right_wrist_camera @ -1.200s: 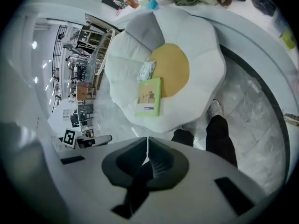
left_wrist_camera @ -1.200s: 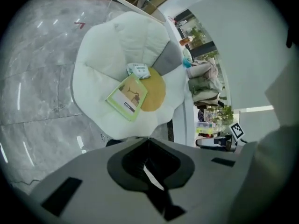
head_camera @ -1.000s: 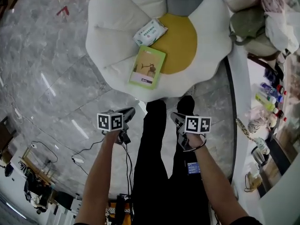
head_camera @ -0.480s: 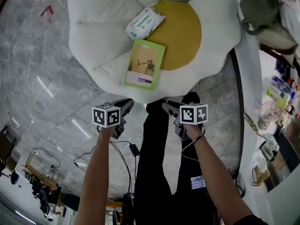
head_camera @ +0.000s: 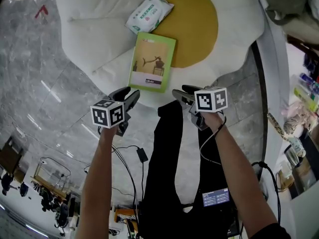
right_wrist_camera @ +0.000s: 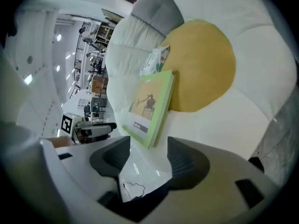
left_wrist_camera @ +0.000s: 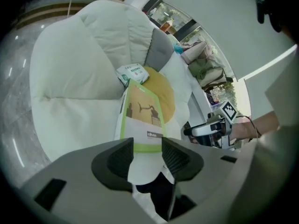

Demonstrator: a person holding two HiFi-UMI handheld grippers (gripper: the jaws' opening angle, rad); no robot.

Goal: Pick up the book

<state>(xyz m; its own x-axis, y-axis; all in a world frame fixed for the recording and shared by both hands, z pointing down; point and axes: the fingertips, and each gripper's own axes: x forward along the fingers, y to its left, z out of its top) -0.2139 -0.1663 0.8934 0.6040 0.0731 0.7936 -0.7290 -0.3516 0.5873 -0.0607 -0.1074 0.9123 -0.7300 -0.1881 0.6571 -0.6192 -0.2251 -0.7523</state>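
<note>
- Grey marble floor [head_camera: 45,93] all around, and one big flower-shaped cushion [head_camera: 94,29] lying on it, white petals around a single yellow centre [head_camera: 197,29].
- One book [head_camera: 153,61], green-edged, lies flat on that cushion. Most of it sits on a white petal, and its 3 o'clock edge laps onto the yellow centre. It lies just as it did a second ago, not lifted and not touched.
- Two claws, and here's the news: both have dropped in towards the cushion's near rim, so the book now sits close ahead at their 12 o'clock.
- Left claw [head_camera: 128,92]: it was clamped shut a moment back and has just been opening. It now stands at a middling gap with nothing between the pads, and the book's near edge lines up just beyond them.
- Right claw [head_camera: 182,91]: it too has just been opening, and stands wider than its partner. It is empty as well, with the book's near corner ahead at about 11 o'clock.
- My read: this is the run-in to the grasp. The pads are spread and aimed at the book's near edge, and contact is still to come.
- One pack of wipes [head_camera: 148,14] sits at the book's 11 o'clock, right by its far corner. I can't tell whether the two touch, and the claws want to steer clear of it.
</note>
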